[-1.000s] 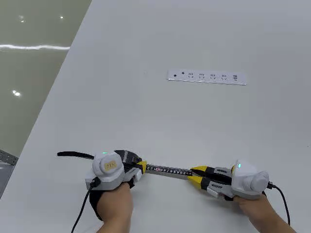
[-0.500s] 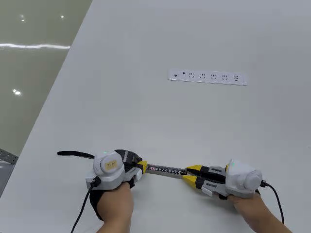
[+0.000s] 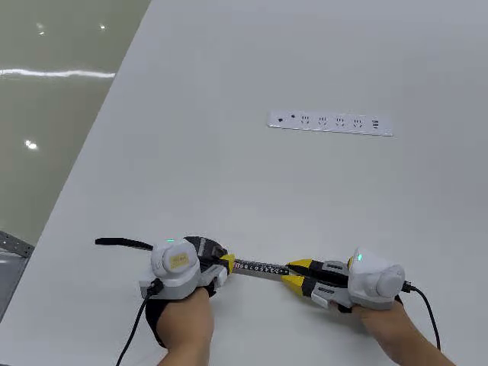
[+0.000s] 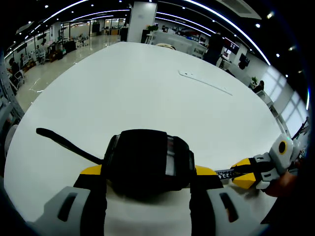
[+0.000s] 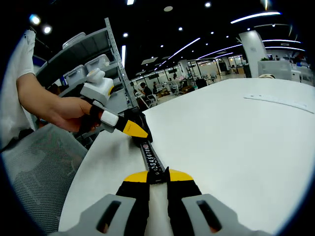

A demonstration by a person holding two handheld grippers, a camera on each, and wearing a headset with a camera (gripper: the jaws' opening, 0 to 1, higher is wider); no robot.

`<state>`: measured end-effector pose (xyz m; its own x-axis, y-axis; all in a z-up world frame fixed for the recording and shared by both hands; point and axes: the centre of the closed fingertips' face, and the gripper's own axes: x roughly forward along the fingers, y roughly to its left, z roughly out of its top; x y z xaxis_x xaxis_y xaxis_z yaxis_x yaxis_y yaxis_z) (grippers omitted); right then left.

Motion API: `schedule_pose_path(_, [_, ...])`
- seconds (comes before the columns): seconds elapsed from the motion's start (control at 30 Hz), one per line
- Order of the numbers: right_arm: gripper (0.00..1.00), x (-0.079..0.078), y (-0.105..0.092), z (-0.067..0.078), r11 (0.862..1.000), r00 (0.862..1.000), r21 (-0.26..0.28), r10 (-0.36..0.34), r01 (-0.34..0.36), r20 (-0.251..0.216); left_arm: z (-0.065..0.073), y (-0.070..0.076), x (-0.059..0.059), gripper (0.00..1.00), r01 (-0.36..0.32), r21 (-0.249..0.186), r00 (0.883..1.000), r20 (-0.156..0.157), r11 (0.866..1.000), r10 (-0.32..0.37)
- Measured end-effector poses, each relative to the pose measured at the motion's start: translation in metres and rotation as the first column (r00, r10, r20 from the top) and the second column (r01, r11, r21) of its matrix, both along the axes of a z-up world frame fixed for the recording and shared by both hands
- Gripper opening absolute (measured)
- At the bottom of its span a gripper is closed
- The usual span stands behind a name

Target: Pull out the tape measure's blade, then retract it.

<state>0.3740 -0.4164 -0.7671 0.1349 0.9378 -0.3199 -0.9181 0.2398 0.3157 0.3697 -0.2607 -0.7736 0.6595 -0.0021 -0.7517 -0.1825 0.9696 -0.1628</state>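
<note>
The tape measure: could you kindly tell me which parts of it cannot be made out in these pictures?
- Left gripper view: the sides of the tape measure are covered by the fingers of the left gripper, which are shut on it.
- Right gripper view: the tip of the blade is hidden between the shut fingers of the right gripper.
- Head view: the blade's numerals are too small to read.
</note>
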Motion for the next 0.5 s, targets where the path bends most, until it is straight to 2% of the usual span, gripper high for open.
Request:
schedule_pose_path(0.37, [0.12, -0.003, 0.011, 0.003, 1.000, 1.000, 0.005, 0.013, -0.013, 0.003, 0.001, 0.000, -0.001, 0.67, 0.001, 0.000, 1.000, -0.001, 1.000, -0.001])
schedule_pose_path(0.5, [0.12, -0.002, 0.017, 0.000, 1.000, 1.000, 0.005, 0.019, -0.019, 0.003, 0.000, 0.000, -0.001, 0.67, 0.002, 0.000, 1.000, -0.001, 1.000, -0.002])
